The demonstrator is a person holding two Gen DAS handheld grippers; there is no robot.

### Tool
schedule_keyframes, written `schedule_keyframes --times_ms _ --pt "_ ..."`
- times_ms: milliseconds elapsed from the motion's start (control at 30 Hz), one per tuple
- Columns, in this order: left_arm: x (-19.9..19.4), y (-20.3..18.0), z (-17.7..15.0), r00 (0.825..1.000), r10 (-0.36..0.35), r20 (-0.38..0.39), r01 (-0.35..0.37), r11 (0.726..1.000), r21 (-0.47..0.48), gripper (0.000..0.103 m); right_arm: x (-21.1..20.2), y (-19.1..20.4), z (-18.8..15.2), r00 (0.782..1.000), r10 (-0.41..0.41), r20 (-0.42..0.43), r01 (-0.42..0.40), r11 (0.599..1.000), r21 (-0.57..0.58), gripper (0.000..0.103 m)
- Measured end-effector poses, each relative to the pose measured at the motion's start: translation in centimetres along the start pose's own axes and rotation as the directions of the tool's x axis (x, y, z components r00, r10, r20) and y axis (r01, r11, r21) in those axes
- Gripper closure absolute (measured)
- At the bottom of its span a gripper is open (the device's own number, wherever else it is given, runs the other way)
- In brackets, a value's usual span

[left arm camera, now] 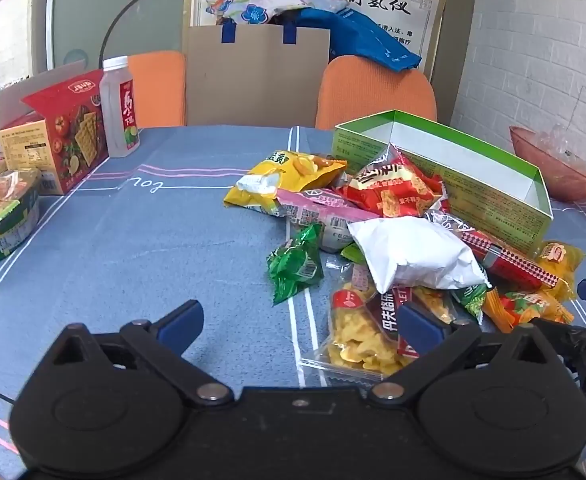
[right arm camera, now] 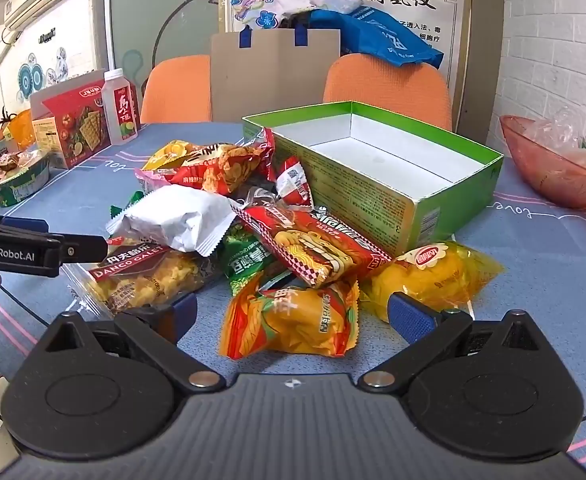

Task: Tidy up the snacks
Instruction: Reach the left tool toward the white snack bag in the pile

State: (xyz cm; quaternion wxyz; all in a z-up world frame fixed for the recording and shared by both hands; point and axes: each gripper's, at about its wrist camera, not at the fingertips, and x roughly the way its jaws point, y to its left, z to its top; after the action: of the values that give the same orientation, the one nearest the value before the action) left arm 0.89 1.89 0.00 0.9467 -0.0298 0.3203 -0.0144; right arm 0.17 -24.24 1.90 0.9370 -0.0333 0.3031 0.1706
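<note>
A heap of snack packets lies on the blue tablecloth beside an open green box [left arm camera: 489, 192] [right arm camera: 373, 188], whose white inside holds nothing. The heap includes a white packet [left arm camera: 413, 254] [right arm camera: 177, 216], a small green packet [left arm camera: 295, 266], a clear bag of yellow crisps [left arm camera: 357, 332] [right arm camera: 149, 280], a red noodle packet [right arm camera: 313, 244], an orange packet [right arm camera: 293, 316] and a yellow packet [right arm camera: 437, 272]. My left gripper [left arm camera: 301, 320] hovers open over bare cloth left of the heap. My right gripper [right arm camera: 293, 312] is open, its blue pads either side of the orange packet without touching it.
A red cracker box [left arm camera: 69, 136] [right arm camera: 77, 124], a clear drink bottle [left arm camera: 119, 108] [right arm camera: 121, 108] and a round green bowl of sweets [left arm camera: 3, 216] [right arm camera: 17, 184] stand at the left. A pink bowl [left arm camera: 557, 164] [right arm camera: 553, 160] sits at the right. Two orange chairs [left arm camera: 375, 92] stand behind the table.
</note>
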Motion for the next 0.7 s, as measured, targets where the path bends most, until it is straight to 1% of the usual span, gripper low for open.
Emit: schedule_keyframes --times_ms 333,367,500,633,700 --pt "0.1 0.3 0.1 1.0 -0.003 -0.001 0.003 1.0 -0.001 0.0 0.4 0.3 0.1 1.0 0.001 -0.001 -0.001 1.0 0.004 0.0" --pt "0.1 0.3 0.1 1.0 -0.003 -0.001 0.003 1.0 -0.001 0.0 0.0 0.0 0.0 1.0 0.0 0.001 0.0 1.0 -0.005 0.0" --pt "0.1 0.3 0.1 1.0 -0.004 -0.001 0.004 1.0 0.0 0.0 1.2 0.7 -0.2 1.0 0.006 0.005 -0.006 1.0 -0.003 0.0" --pt "0.2 0.2 0.1 1.0 -0.005 -0.002 0.005 1.0 0.005 0.0 1.0 0.5 0.0 1.0 0.005 0.007 -0.005 1.0 -0.002 0.0" --pt "0.2 0.1 0.1 1.0 -0.005 -0.003 0.005 1.0 0.007 0.0 0.4 0.2 0.0 1.0 -0.001 -0.008 0.001 1.0 0.0 0.0"
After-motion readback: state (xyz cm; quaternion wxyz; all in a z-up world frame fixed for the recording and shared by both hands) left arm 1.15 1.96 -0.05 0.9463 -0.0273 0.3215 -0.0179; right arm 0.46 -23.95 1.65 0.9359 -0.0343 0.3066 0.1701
